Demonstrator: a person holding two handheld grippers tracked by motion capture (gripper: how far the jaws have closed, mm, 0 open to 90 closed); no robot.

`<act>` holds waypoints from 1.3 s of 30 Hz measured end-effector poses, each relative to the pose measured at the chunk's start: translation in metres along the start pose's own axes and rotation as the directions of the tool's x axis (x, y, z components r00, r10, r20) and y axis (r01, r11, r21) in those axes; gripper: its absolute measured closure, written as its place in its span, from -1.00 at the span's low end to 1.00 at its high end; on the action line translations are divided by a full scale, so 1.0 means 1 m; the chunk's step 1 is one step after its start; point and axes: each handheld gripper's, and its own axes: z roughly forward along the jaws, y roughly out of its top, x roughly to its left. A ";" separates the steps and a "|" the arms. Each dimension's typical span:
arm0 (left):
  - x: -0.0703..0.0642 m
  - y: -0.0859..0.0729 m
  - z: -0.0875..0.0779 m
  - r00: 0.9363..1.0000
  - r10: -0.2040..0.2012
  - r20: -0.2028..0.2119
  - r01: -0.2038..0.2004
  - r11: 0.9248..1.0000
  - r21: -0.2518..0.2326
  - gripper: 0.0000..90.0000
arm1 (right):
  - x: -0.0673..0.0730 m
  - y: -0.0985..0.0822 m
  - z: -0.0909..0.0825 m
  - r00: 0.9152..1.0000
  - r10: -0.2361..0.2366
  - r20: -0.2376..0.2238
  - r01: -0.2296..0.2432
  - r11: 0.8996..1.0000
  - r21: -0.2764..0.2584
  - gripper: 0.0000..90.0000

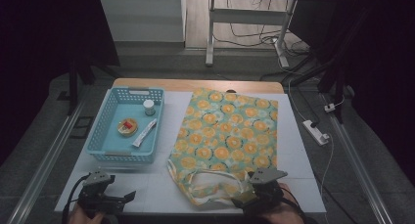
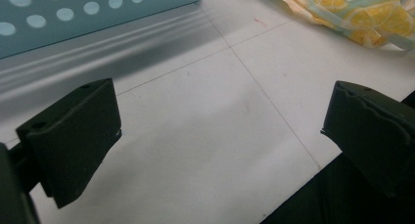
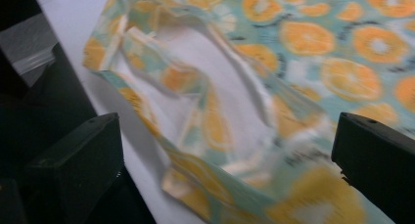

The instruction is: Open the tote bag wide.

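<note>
Jaws spread, right hand-held gripper (image 1: 244,200) hovers at bag (image 1: 227,136); left hand-held gripper (image 1: 128,197) likewise spread.

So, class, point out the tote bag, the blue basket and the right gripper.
tote bag (image 1: 227,131), high view, middle of cloth
blue basket (image 1: 96,136), high view, left wall
right gripper (image 3: 227,150), right gripper view, midway between jaws

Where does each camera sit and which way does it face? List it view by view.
High view: above the person's side, looking forward and down at the table, basket and bag; left gripper and right gripper show.
Left gripper view: over the table between open jaws.
Right gripper view: over the bag's mouth.
Shared: the bag.
</note>
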 end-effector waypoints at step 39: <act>-0.002 0.001 0.002 1.000 0.014 -0.008 -0.014 1.000 0.016 -0.97 | 0.037 0.021 0.045 0.954 -0.234 -0.186 0.257 0.960 0.111 0.75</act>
